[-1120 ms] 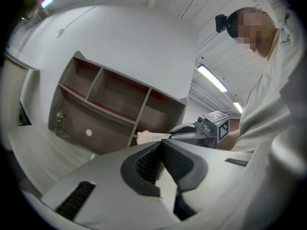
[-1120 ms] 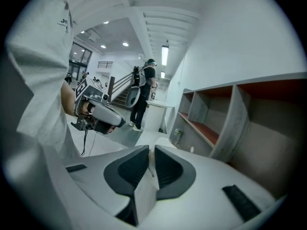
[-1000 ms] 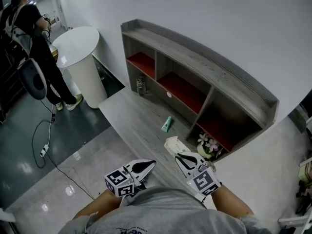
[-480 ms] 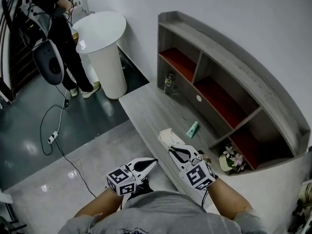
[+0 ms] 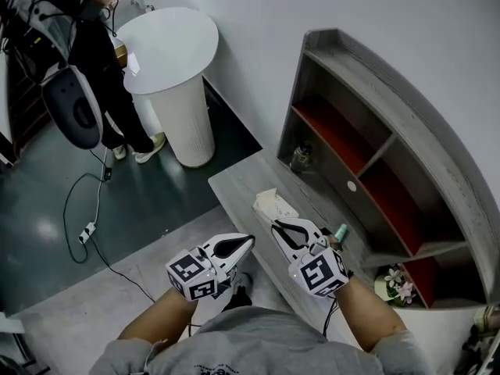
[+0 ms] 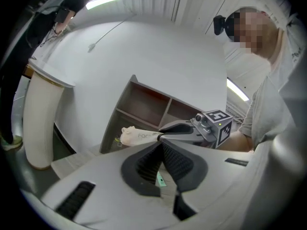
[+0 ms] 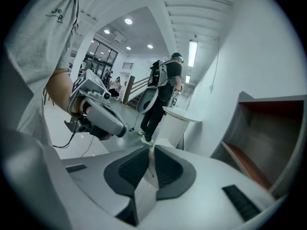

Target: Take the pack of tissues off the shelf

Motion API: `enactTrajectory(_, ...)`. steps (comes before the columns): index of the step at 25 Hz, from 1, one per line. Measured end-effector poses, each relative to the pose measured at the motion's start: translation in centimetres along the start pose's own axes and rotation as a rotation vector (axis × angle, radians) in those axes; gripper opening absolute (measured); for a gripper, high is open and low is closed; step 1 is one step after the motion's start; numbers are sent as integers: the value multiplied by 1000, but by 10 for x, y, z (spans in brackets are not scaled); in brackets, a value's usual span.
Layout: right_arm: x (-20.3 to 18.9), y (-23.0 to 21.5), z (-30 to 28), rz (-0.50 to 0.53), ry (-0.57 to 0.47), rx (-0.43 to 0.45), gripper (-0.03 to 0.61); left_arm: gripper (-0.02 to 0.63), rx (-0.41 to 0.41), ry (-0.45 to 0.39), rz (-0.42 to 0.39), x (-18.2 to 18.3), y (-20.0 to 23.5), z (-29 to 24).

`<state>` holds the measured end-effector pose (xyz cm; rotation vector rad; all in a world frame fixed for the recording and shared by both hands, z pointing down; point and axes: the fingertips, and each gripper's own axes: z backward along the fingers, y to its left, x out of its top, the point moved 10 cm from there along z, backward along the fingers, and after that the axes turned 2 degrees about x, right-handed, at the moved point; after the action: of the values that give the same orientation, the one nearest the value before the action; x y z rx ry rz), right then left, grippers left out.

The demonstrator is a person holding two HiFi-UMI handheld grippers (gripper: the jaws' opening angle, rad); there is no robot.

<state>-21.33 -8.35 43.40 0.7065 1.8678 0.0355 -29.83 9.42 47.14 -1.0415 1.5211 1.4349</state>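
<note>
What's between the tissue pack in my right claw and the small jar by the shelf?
Only bare grey countertop lies between the tissue pack and the jar, as the head view shows.

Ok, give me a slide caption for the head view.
Right claw pinching the pack of tissues in front of the shelf; left claw empty.

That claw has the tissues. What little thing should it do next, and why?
Probably lower the right gripper a little and set the pack of tissues on the bare grey bench. Its jaws are clamped on the pack, which is out of the shelf and held above the bench, so putting it down seems all that is left.
</note>
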Motion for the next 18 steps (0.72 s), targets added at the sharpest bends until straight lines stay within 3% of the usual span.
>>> enactTrajectory(8,49,-79,-94,31,-20,-78,55,28,3,-17,-46,66,121,-8)
enactTrajectory(18,100,-139,-135,81,-90,-132,55,28,19,-92,-148,150,185,-30)
